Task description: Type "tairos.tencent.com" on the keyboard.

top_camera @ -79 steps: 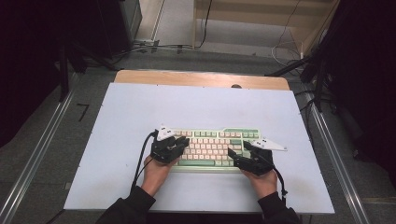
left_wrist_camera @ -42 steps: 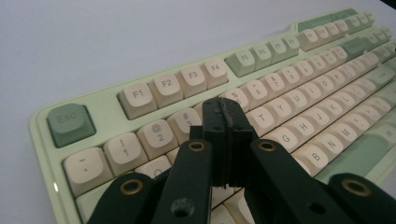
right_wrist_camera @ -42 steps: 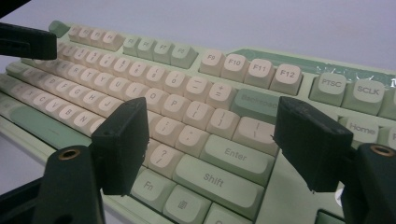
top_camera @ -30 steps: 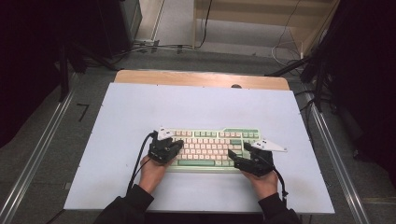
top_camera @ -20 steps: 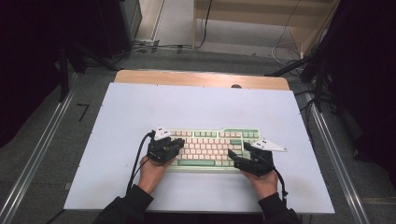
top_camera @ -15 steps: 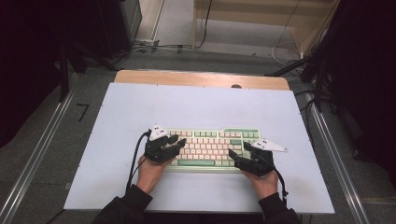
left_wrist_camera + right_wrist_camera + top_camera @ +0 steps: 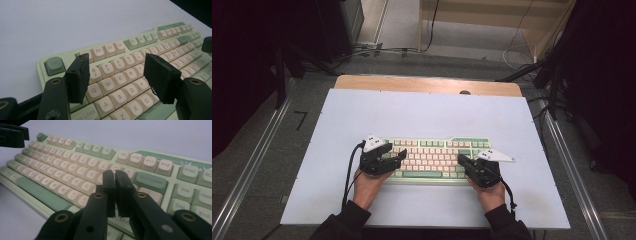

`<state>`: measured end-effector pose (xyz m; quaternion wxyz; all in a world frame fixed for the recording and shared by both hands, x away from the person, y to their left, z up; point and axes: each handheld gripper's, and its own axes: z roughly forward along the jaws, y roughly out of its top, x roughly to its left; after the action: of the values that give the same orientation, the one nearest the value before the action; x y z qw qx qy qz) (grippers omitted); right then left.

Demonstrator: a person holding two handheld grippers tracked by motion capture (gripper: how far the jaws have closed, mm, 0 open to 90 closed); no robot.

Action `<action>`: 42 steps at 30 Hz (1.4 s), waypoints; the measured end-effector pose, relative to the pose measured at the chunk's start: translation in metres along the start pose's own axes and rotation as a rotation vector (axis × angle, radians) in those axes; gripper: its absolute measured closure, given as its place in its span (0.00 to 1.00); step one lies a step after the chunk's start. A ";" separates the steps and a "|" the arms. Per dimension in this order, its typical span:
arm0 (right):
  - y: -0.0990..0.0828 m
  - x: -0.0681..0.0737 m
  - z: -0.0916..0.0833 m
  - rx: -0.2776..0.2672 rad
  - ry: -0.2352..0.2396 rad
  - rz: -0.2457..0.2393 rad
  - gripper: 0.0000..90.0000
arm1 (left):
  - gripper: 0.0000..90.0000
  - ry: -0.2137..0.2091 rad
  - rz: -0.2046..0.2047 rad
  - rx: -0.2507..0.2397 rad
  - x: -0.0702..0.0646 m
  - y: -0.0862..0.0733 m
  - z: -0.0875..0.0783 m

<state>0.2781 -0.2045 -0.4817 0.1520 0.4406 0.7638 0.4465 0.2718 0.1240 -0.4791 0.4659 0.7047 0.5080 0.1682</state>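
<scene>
Item: pale green plastic keyboard with cream keycaps [image 7: 437,157], lying flat near the front edge of the white bench [image 7: 422,112]. Rigid, light, likely sliding easily; keycaps popping off if pried, so gripping the case ends is suiting best. Left tool [image 7: 117,75] has just been opening, hovering empty over the letter keys; right tool [image 7: 115,192] has just been closing, now clenched on nothing.

- One keyboard [image 7: 437,157] — pale green case, cream keys mixed with darker green ones.
- One table [image 7: 422,112] with a pale top under it.
- Two grippers — the left gripper [image 7: 398,157] and the right gripper [image 7: 460,161], one at each end of the keyboard.
- Two black jaws on each gripper, four in all.
- Two hands — the left hand [image 7: 368,182] and the right hand [image 7: 490,194], each on its own gripper.
- Two dark sleeves at the near edge.
- Two cables, one trailing from each gripper.
</scene>
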 end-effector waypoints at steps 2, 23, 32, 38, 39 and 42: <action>0.001 0.004 0.002 0.006 0.017 -0.013 0.97 | 0.42 0.010 0.003 0.002 0.001 -0.001 -0.001; 0.004 0.039 0.032 0.070 0.140 -0.096 0.97 | 0.42 0.053 -0.019 0.003 0.010 -0.009 -0.011; 0.006 0.047 0.039 0.081 0.166 -0.121 0.97 | 0.42 0.070 -0.034 0.001 0.014 -0.014 -0.019; 0.007 0.054 0.046 0.097 0.180 -0.141 0.97 | 0.43 0.080 -0.044 -0.002 0.017 -0.016 -0.024; 0.006 0.055 0.047 0.099 0.181 -0.144 0.97 | 0.42 0.083 -0.046 -0.002 0.017 -0.016 -0.024; 0.007 0.056 0.049 0.105 0.185 -0.148 0.97 | 0.43 0.084 -0.046 -0.003 0.018 -0.017 -0.025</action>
<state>0.2807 -0.1304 -0.4948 0.0903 0.3474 0.8273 0.4321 0.2519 0.1524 -0.4846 0.4487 0.6846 0.5429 0.1877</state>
